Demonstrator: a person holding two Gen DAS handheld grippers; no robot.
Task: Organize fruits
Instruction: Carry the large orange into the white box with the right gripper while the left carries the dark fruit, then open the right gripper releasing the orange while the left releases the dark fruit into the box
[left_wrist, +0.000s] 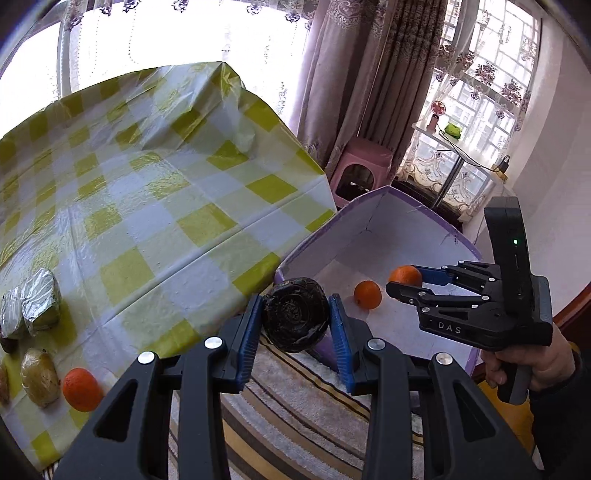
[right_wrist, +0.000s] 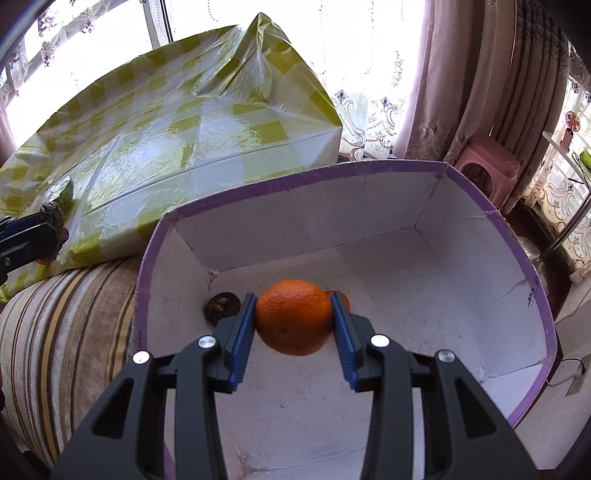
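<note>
My left gripper (left_wrist: 295, 321) is shut on a dark round fruit (left_wrist: 295, 314) and holds it over the striped cushion, just left of the purple-rimmed white box (left_wrist: 376, 206). My right gripper (right_wrist: 293, 325) is shut on an orange (right_wrist: 293, 317) and holds it above the box floor (right_wrist: 424, 295); it also shows in the left wrist view (left_wrist: 404, 280). In the box lie another orange (left_wrist: 367, 294) and a dark fruit (right_wrist: 221, 308). On the checked table (left_wrist: 147, 206) lie an orange (left_wrist: 82, 389), a yellowish wrapped fruit (left_wrist: 40, 376) and foil-wrapped fruits (left_wrist: 33, 306).
A striped cushion (right_wrist: 55, 332) lies under the box and table edge. A pink stool (left_wrist: 364, 166) stands by the curtains. A glass side table (left_wrist: 454, 147) with a small fan stands at the window.
</note>
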